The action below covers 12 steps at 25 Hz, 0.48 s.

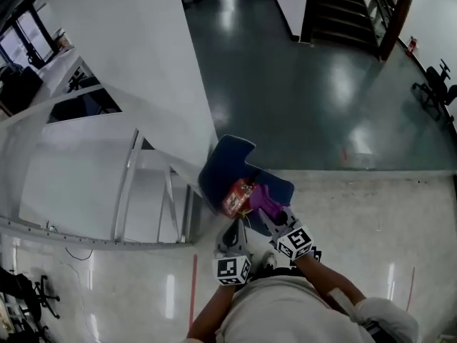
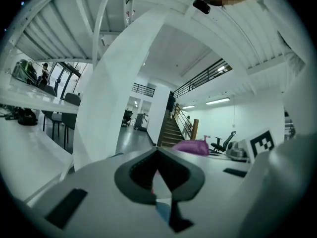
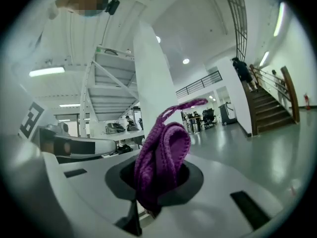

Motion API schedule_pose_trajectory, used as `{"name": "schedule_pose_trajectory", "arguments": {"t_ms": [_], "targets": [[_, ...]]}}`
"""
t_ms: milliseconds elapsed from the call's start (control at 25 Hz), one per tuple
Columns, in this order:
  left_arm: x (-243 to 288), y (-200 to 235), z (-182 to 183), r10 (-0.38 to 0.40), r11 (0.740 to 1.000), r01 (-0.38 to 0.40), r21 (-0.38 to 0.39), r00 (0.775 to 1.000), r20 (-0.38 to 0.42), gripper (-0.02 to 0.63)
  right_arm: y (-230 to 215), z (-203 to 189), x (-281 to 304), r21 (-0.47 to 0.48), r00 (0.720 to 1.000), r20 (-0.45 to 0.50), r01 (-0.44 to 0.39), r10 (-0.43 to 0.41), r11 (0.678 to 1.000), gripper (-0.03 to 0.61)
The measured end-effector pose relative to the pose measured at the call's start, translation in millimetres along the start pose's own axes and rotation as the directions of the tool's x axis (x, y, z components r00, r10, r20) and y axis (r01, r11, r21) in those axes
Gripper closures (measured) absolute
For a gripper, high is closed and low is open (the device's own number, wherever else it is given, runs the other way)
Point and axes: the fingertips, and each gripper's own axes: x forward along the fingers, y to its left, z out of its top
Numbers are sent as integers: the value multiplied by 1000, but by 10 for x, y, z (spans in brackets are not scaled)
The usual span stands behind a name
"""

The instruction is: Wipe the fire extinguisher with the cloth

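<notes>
In the head view a red fire extinguisher [image 1: 237, 197] lies on a blue chair seat [image 1: 227, 164] just ahead of me. My right gripper [image 1: 265, 210] is shut on a purple knitted cloth [image 1: 262, 198], which sits against the extinguisher's right side. The right gripper view shows the cloth [image 3: 163, 152] bunched between the jaws of the right gripper [image 3: 161, 175], a loop sticking up. My left gripper [image 1: 233, 229] points at the extinguisher's near end, a little short of it. In its own view the left gripper [image 2: 157, 157] has its jaws together with nothing in them, and the cloth [image 2: 190, 147] shows beyond.
A broad white pillar [image 1: 164, 63] and a white metal frame [image 1: 143, 191] stand to the left. Dark glossy floor runs ahead to a staircase [image 1: 343, 13]. An office chair [image 1: 435, 88] is at far right. A red floor line [image 1: 193, 291] runs near my feet.
</notes>
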Motion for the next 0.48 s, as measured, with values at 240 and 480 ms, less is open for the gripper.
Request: {"name": "schedule_pose_trajectory", "arguments": {"t_ms": [240,480], "targets": [[8,7,81,29,1000,-29,0,999,-23,609,140,278,-185,-56,999,11,50,-49,997,520],[-59,13,-13,13,999,-15,-41,999,-39,609,206,89,-273,-44,999,-38,19,-21,999,522]]}}
